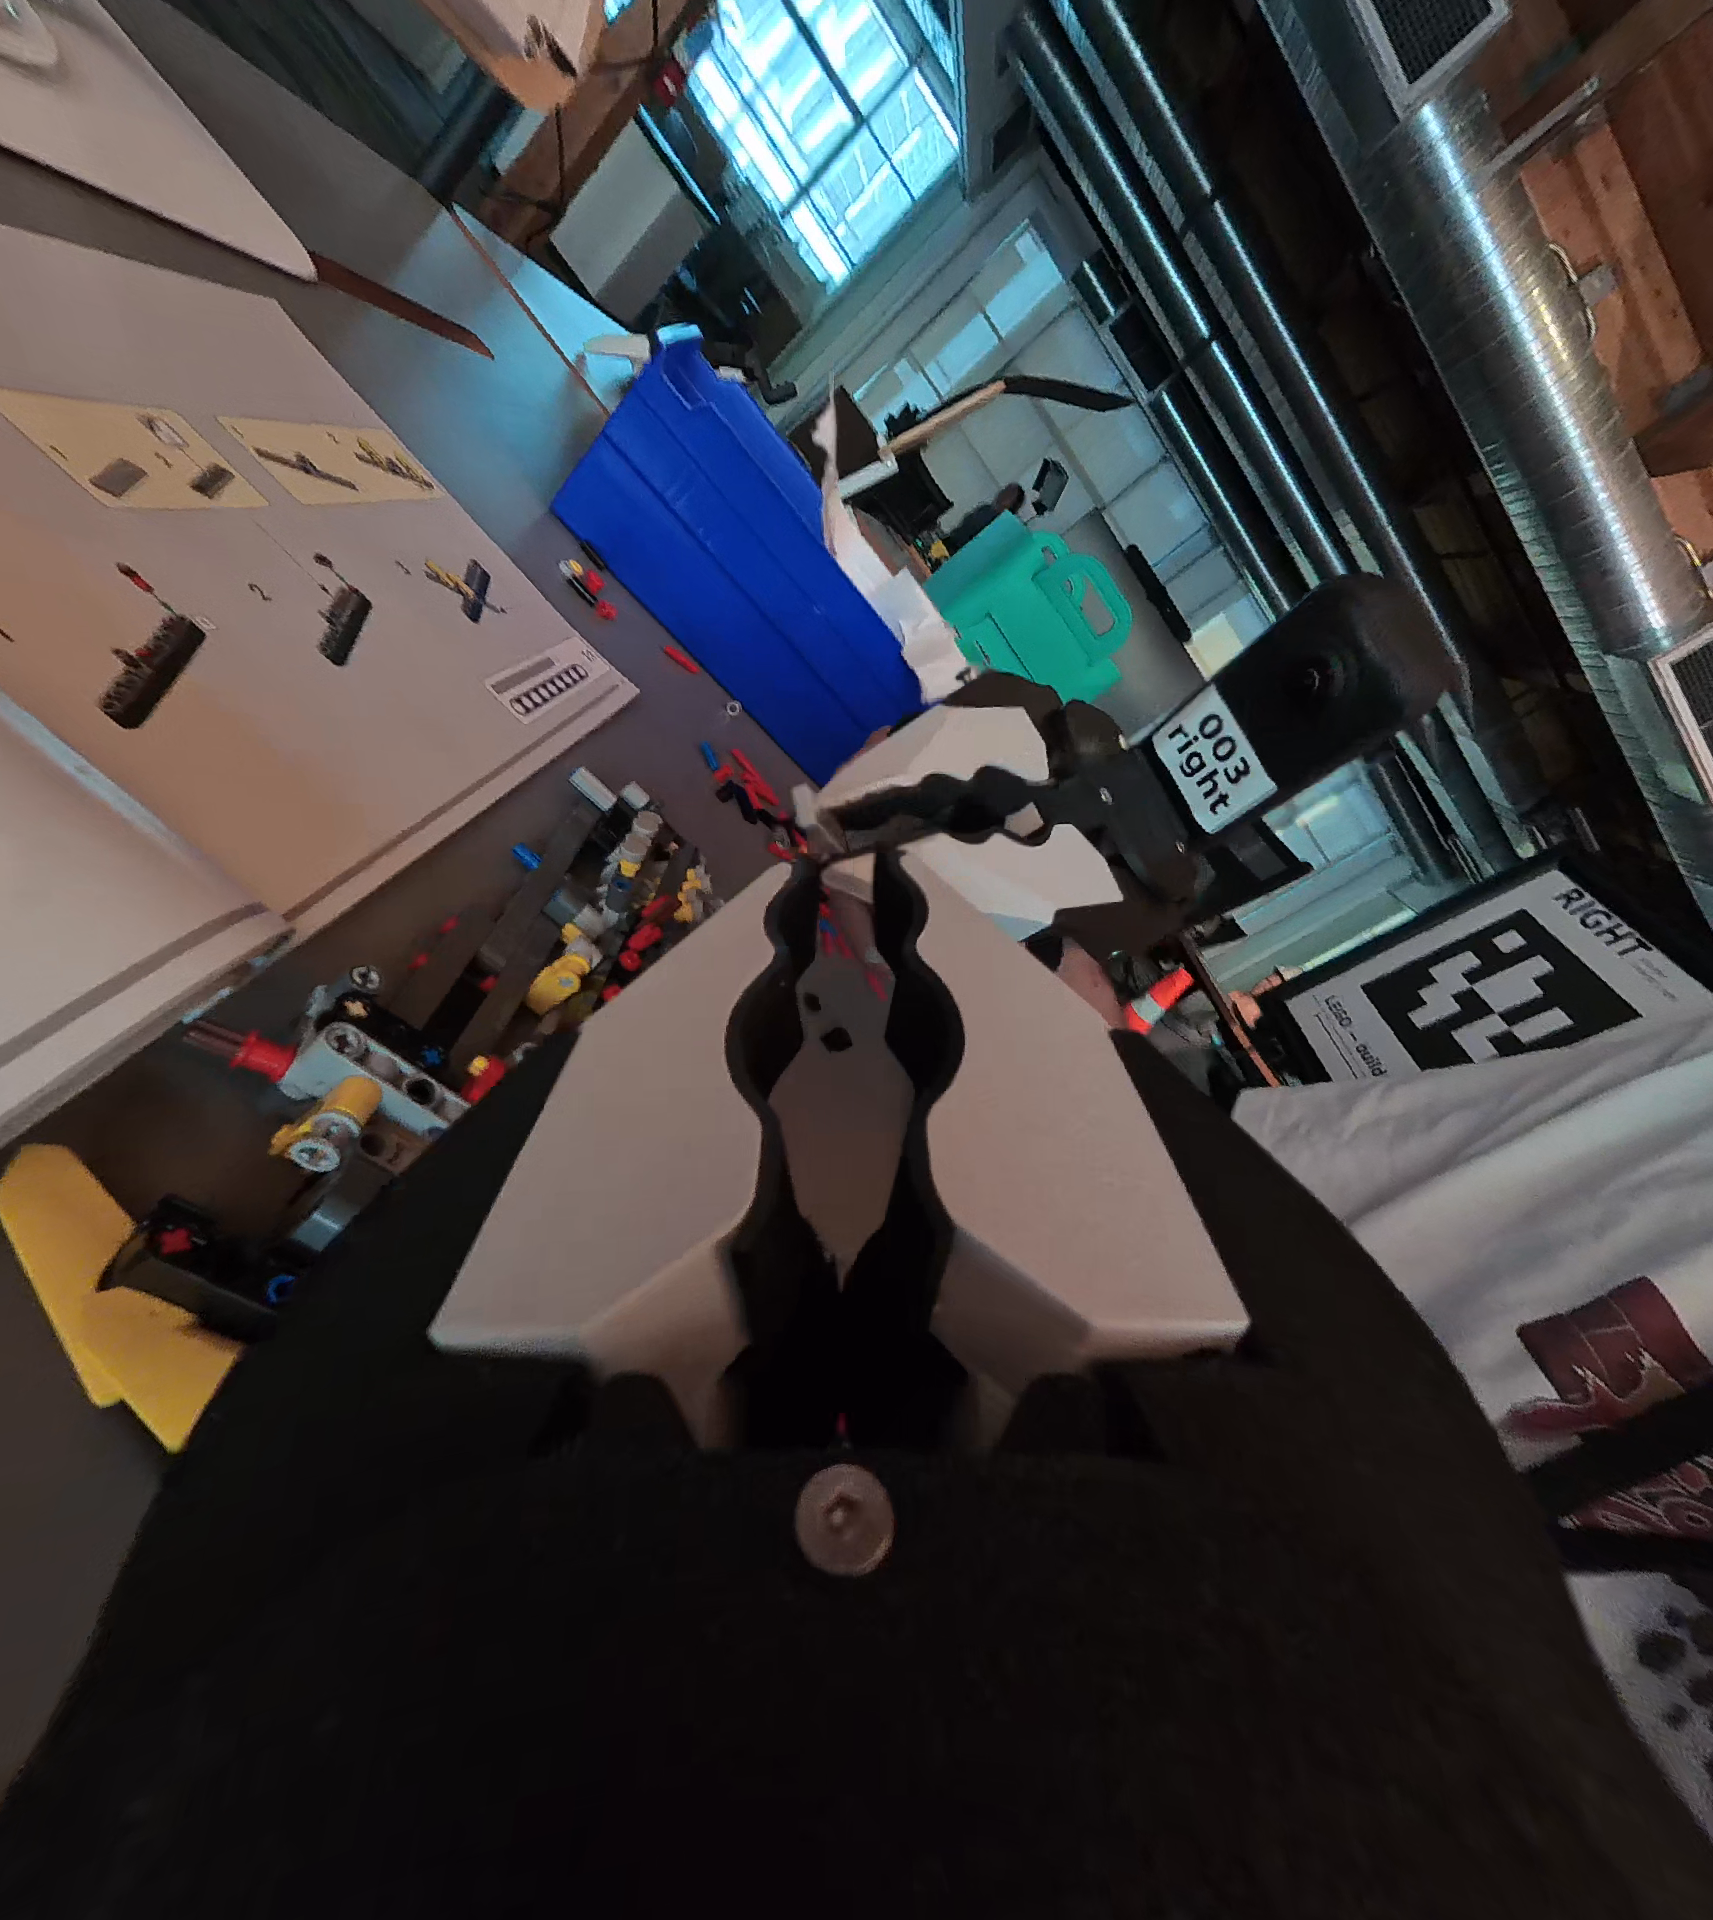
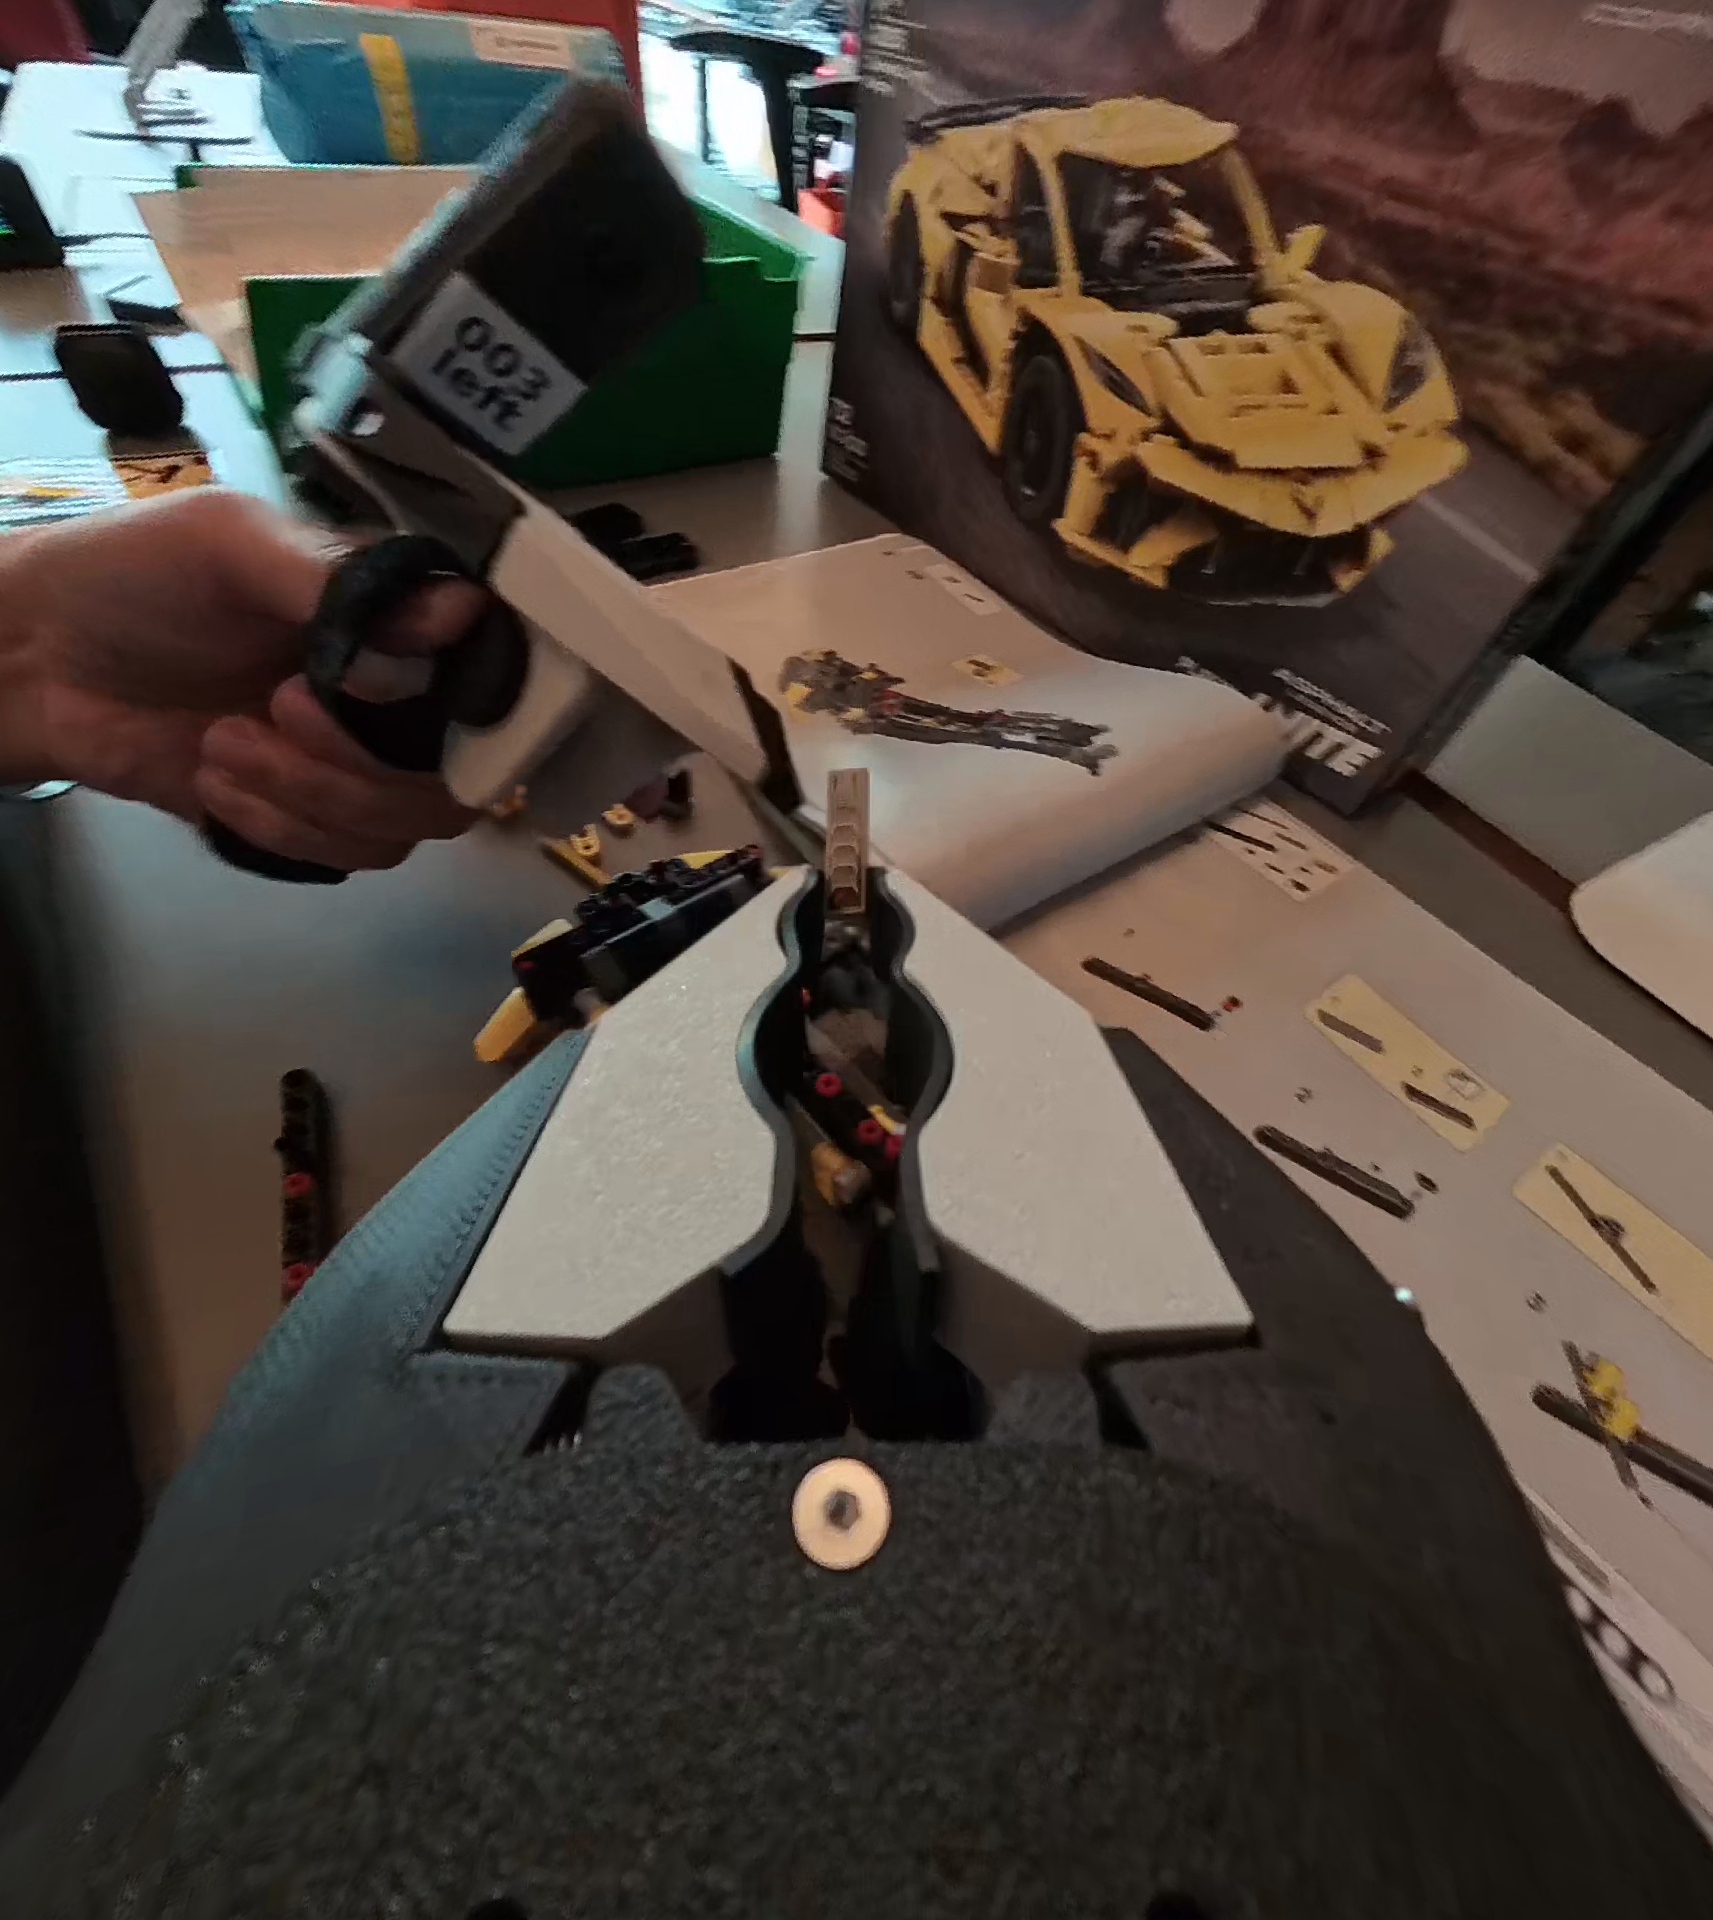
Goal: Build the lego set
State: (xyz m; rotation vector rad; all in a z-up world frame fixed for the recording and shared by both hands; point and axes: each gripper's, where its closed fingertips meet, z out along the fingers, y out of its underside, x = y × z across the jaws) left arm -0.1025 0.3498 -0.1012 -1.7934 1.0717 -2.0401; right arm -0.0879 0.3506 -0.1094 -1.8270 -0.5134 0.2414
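- The right gripper [image 2: 847, 894] is clamped on a pale studded beam [image 2: 849, 821], which stands upright out of the jaws, above the near edge of the open instruction booklet [image 2: 987, 831]. Only the beam's lower end is pinched, so a sideways push could likely lever it out of the grip.
- The left gripper [image 2: 779, 790], held in a hand [image 2: 156, 675], has its tip just beside the beam, also over the booklet's near edge. Its jaws stand close together, but it cannot be told whether they pinch a small part or nothing. If a pin is there and meets a hole off-axis, it may pop free.
- The left wrist view shows the two tips almost touching in mid-air. Nothing braces either tool, so pressing may simply swing the beam aside.
- A dropped part would likely fall among the loose pieces [image 1: 623, 914] beside the booklet, where it would be hard to find.
- The black-and-yellow assembly [image 2: 644, 925] lies left of the booklet, under the left gripper. A downward slip could knock it.
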